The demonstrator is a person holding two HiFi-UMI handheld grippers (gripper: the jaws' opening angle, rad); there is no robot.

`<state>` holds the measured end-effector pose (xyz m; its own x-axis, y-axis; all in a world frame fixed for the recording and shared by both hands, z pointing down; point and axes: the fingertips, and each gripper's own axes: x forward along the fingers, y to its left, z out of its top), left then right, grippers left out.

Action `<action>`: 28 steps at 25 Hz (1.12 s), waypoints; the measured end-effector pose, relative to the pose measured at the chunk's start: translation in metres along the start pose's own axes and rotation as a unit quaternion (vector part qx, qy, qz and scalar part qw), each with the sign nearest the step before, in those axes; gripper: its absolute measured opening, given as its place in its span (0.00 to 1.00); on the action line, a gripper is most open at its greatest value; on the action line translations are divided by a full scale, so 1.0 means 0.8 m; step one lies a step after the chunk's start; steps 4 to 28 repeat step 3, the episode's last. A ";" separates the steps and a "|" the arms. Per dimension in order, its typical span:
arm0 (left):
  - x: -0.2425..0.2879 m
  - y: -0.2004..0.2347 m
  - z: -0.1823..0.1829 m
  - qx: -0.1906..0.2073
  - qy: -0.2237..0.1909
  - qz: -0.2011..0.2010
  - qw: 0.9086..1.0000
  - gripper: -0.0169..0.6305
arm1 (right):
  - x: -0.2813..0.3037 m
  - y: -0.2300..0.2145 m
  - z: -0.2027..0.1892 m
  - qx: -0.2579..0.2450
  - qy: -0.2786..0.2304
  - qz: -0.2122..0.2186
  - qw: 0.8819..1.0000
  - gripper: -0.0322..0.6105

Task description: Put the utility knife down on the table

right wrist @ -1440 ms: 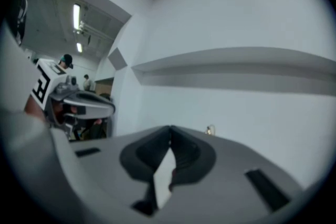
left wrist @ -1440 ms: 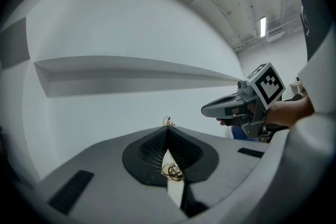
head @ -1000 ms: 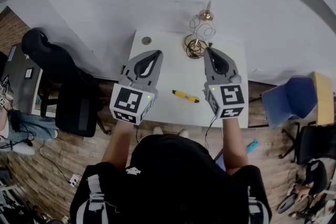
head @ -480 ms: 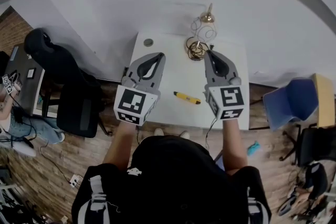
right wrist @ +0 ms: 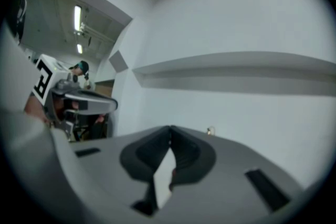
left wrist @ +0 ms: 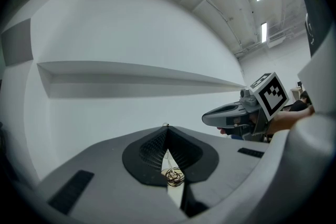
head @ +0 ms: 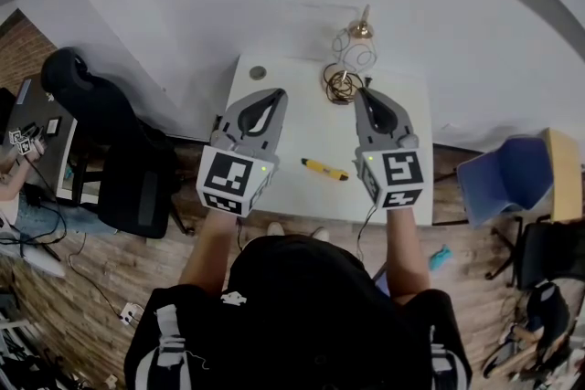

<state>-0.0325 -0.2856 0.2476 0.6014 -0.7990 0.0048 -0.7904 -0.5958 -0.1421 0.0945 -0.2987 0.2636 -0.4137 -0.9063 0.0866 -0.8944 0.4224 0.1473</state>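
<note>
The yellow utility knife (head: pixel 324 168) lies flat on the white table (head: pixel 302 192), between the two grippers and free of both. My left gripper (head: pixel 274 94) is held level over the table's left half, its jaws shut and empty. In the left gripper view the left gripper (left wrist: pixel 166 128) has its tips closed together. My right gripper (head: pixel 364 90) is level over the right half, also shut with nothing in it. The right gripper view shows the right gripper (right wrist: pixel 170 129) with its tips touching. The knife is hidden in both gripper views.
A coil of wire (head: pixel 340 84) and a brass stand with wire loops (head: pixel 358 36) sit at the table's far edge, near the right gripper's tip. A small round disc (head: pixel 259 73) lies far left. A black office chair (head: pixel 110 142) stands left, a blue chair (head: pixel 503 175) right.
</note>
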 end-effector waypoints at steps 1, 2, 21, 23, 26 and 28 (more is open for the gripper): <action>0.001 0.000 -0.001 0.000 0.000 0.000 1.000 0.05 | 0.000 0.000 -0.001 0.000 0.000 0.000 1.000 0.11; 0.001 -0.001 -0.001 -0.001 0.000 -0.001 1.000 0.05 | 0.000 0.000 -0.002 0.001 0.001 0.000 1.000 0.11; 0.002 -0.001 -0.002 -0.001 0.000 -0.001 1.000 0.05 | 0.001 0.000 -0.003 0.001 0.001 0.001 1.000 0.11; 0.002 -0.001 -0.002 -0.001 0.000 -0.001 1.000 0.05 | 0.001 0.000 -0.003 0.001 0.001 0.001 1.000 0.11; 0.002 -0.001 -0.002 -0.001 0.000 -0.001 1.000 0.05 | 0.001 0.000 -0.003 0.001 0.001 0.001 1.000 0.11; 0.002 -0.001 -0.002 -0.001 0.000 -0.001 1.000 0.05 | 0.001 0.000 -0.003 0.001 0.001 0.001 1.000 0.11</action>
